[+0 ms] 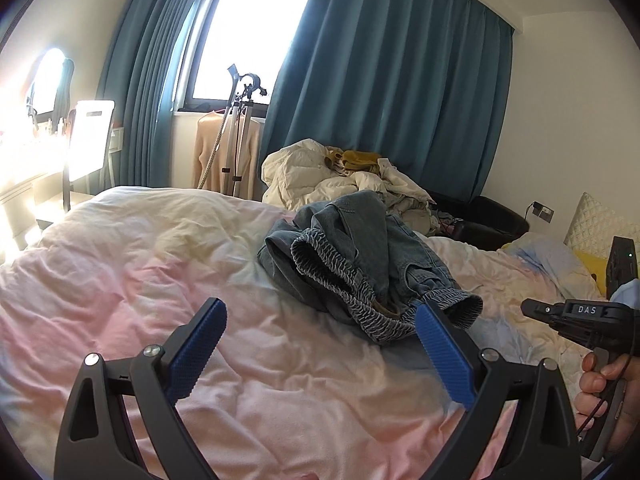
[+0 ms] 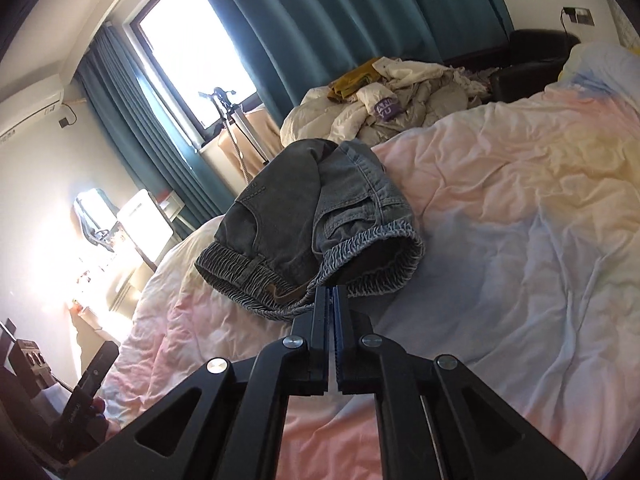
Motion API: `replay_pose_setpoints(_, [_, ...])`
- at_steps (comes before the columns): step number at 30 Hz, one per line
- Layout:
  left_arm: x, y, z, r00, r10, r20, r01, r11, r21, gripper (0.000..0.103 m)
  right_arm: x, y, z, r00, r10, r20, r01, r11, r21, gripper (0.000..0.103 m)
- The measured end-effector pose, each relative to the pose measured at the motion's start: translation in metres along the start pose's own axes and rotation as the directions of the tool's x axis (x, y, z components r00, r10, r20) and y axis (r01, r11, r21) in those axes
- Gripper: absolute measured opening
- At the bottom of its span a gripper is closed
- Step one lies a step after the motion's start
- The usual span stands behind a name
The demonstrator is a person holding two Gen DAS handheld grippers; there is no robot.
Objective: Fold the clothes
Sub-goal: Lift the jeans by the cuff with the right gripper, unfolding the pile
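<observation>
So the bed point(image 1: 120, 280) with the pink-and-blue duvet takes up most of what I see, and the denim shorts point(image 1: 360, 256) sit crumpled in the middle of it, straight ahead of both my grippers. Hard to call a clean long axis on a heap like that, but the elastic waistband point(image 2: 372, 248) is the end facing me and the legs bunch off toward the window. My right gripper point(image 2: 331, 296) is nearer, jaws pressed together with nothing in them, tips right at the waistband edge. My left gripper point(image 1: 320, 344) is spread wide, empty, just short of it.
</observation>
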State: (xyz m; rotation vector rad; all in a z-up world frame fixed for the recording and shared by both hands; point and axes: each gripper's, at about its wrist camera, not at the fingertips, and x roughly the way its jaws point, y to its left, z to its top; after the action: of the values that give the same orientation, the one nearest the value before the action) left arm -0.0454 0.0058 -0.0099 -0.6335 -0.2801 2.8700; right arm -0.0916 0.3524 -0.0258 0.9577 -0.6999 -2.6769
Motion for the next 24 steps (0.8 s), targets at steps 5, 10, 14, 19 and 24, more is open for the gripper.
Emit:
replay_pose_setpoints(5, [0.011, -0.003, -0.005, 0.999, -0.009, -0.039, 0.008, 1.000, -0.018, 0.097, 0.056, -0.022, -0.011, 0.981, 0.137, -0.135, -0.116, 0.981, 0.155, 0.048])
replay_pose_setpoints(10, [0.022, -0.005, -0.008, 0.998, -0.003, -0.063, 0.002, 1.000, -0.023, 0.097, 0.107, -0.037, -0.017, 0.948, 0.235, -0.215, -0.160, 0.935, 0.316, 0.067])
replay_pose_setpoints(14, [0.033, -0.006, -0.009, 0.996, -0.029, -0.085, 0.025, 0.999, -0.039, 0.097, 0.135, -0.049, -0.011, 0.950, 0.264, -0.164, -0.178, 0.894, 0.411, 0.076])
replay_pose_setpoints(19, [0.055, 0.000, -0.015, 0.988, -0.072, -0.136, 0.060, 0.994, -0.093, 0.097, 0.160, -0.084, -0.008, 0.949, 0.303, -0.084, -0.192, 0.772, 0.606, 0.077])
replay_pose_setpoints(24, [0.077, 0.009, -0.019, 0.980, -0.087, -0.180, 0.057, 0.984, -0.166, 0.097, 0.159, -0.109, -0.003, 0.957, 0.289, -0.001, -0.224, 0.746, 0.627, 0.059])
